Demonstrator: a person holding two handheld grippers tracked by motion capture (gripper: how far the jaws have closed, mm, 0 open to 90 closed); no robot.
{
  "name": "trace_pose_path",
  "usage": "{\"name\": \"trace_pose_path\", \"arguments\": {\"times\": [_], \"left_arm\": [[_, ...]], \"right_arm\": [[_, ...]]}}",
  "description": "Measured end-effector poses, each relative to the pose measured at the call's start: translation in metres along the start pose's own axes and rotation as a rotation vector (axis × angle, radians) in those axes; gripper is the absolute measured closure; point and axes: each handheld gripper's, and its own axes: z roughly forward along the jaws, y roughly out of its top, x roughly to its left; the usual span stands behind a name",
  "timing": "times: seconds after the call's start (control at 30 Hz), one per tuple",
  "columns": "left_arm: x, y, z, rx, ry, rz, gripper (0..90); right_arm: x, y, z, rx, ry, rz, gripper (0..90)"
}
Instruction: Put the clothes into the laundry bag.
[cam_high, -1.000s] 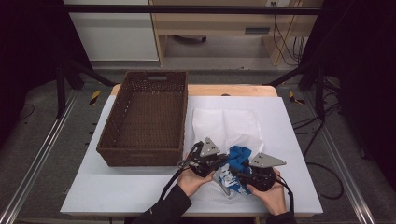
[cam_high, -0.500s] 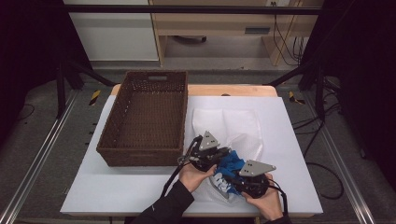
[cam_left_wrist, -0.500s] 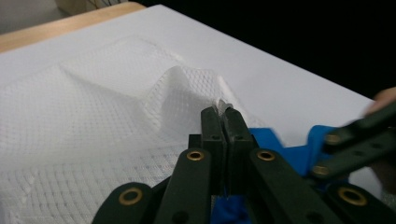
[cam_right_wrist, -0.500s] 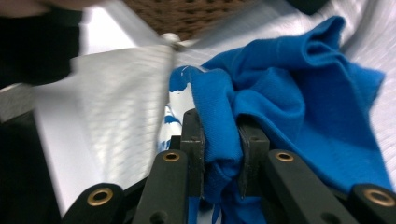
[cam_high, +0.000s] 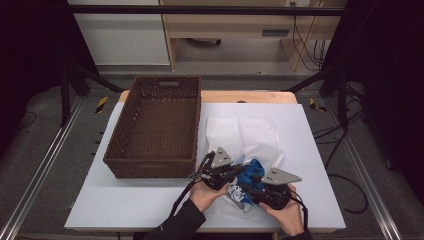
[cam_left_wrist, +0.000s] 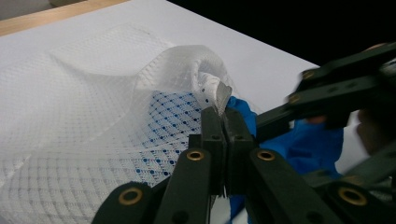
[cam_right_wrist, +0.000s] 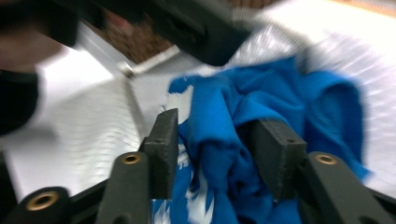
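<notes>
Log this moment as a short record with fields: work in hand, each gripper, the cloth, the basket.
work: putting a blue garment into a white mesh bag
left gripper: shut on the mesh bag's edge, holding it lifted
right gripper: jaws have just been opening, blue garment between them, pads apart from it
blue garment: bunched at the bag's mouth, partly under the mesh
wicker basket: left of the bag, nothing inside
table: white cover
</notes>
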Motion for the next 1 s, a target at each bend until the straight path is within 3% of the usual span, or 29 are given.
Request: {"name": "trace_pose_path", "arguments": {"times": [0.1,0.13,0.17,0.2,0.27,0.3,0.33,0.37,0.4,0.5,0.53,0.57,0.6,0.7,0.87,0.9,1.0], "left_arm": [[0.0,0.0,0.0,0.001,0.003,0.002,89.1],[0.0,0.0,-0.001,0.001,0.003,0.004,89.1],[-0.001,0.001,-0.001,0.0,0.006,0.008,89.2],[-0.001,0.001,-0.001,0.0,0.006,0.008,89.1],[-0.001,0.001,-0.001,0.002,0.006,0.008,89.1],[0.0,0.001,-0.001,0.003,0.005,0.009,89.1],[0.0,0.001,-0.002,0.004,0.003,0.011,89.2],[0.0,0.001,-0.002,0.005,0.003,0.013,89.2],[0.0,0.0,-0.002,0.002,0.002,0.011,89.1],[0.0,0.0,-0.003,0.003,0.0,0.009,89.1],[0.0,-0.001,-0.003,0.004,0.001,0.008,89.1],[0.0,-0.001,-0.003,0.004,0.001,0.008,89.1],[0.0,-0.001,-0.003,0.004,0.001,0.009,89.1],[0.0,0.0,-0.003,0.003,0.002,0.01,89.1],[0.001,0.003,-0.005,-0.008,0.01,0.006,89.1],[0.0,0.005,-0.008,-0.015,0.016,0.01,89.1],[-0.002,0.008,-0.011,-0.027,0.014,0.013,89.2]], "right_arm": [[-0.005,-0.003,-0.018,-0.035,-0.044,0.015,37.5],[-0.005,-0.003,-0.018,-0.035,-0.044,0.015,37.5],[-0.007,-0.008,-0.02,-0.015,-0.059,0.039,27.9],[-0.007,-0.008,-0.02,-0.015,-0.059,0.039,27.9],[-0.009,-0.021,-0.009,0.062,-0.064,0.048,21.3],[-0.009,-0.021,-0.009,0.062,-0.064,0.048,21.3],[-0.011,-0.028,0.0,0.106,-0.062,0.062,26.8],[-0.011,-0.028,0.0,0.106,-0.062,0.062,26.8],[-0.012,-0.033,0.006,0.139,-0.063,0.079,36.3],[-0.014,-0.034,0.008,0.162,-0.04,0.095,65.2],[-0.014,-0.033,0.007,0.161,-0.03,0.101,71.5],[-0.014,-0.033,0.007,0.161,-0.03,0.101,71.5],[-0.014,-0.031,0.006,0.166,-0.031,0.09,78.9],[-0.014,-0.027,0.002,0.158,-0.023,0.078,81.0],[-0.005,-0.017,-0.005,0.094,0.013,0.041,80.9],[0.001,-0.01,-0.005,0.08,0.024,0.014,80.7],[0.005,0.002,0.002,0.087,0.026,-0.012,80.5]]}}
